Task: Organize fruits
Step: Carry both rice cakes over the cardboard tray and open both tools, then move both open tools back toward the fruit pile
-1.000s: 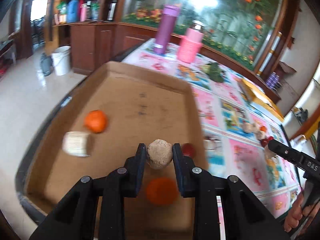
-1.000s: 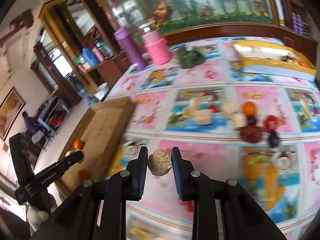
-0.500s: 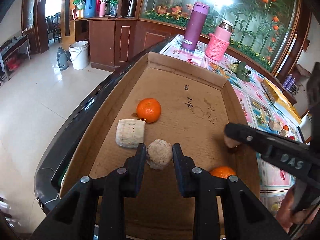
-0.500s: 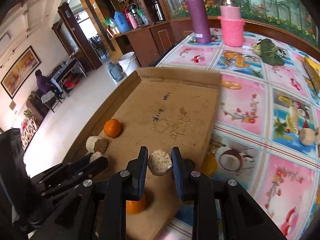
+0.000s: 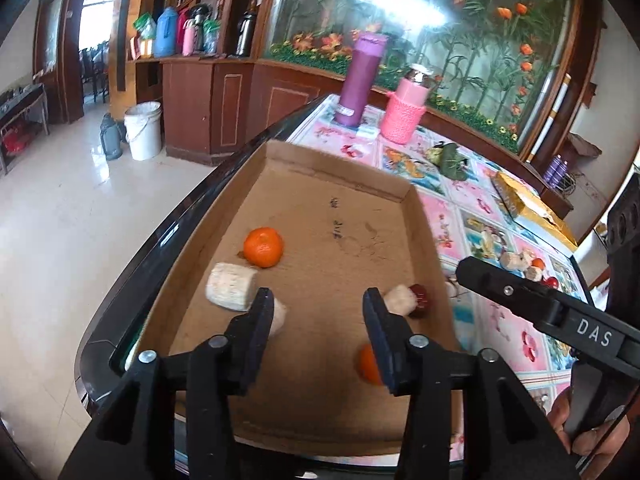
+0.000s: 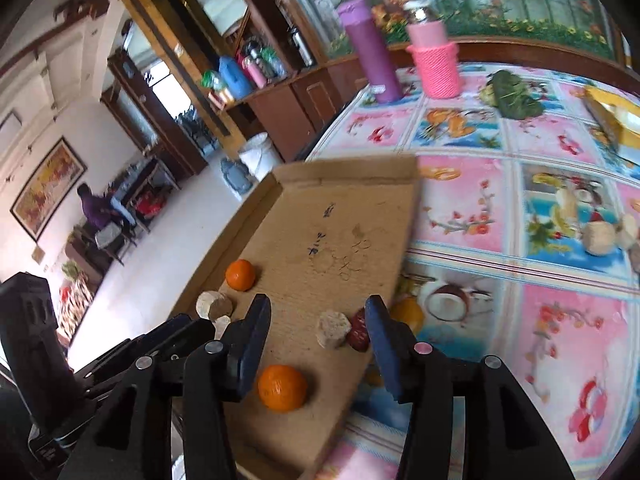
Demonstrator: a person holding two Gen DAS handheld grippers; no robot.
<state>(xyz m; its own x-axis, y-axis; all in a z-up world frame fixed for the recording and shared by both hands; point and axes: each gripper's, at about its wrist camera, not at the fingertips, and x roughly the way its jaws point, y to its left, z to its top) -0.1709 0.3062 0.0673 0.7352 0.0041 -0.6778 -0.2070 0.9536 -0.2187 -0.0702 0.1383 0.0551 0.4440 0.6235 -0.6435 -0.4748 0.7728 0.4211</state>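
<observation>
Cardboard tray (image 5: 320,236) collecting fruit, so left claw (image 5: 316,316) and right claw (image 6: 318,332) both released, grasping nothing

On the fruit-print tablecloth (image 6: 472,208), a purple flask (image 5: 362,80) stands at twelve o'clock, a pink knit-sleeved bottle (image 5: 408,110) beside it at one, a white bucket (image 5: 143,130) on the floor at ten.

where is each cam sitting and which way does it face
Left wrist: rides the left claw, looking down its open fingers into the cardboard tray; the right claw and a hand show at right.
Right wrist: rides the right claw, open, facing the tray's right edge; left claw at lower left.
Shared: tray, oranges, purple bottle.
</observation>
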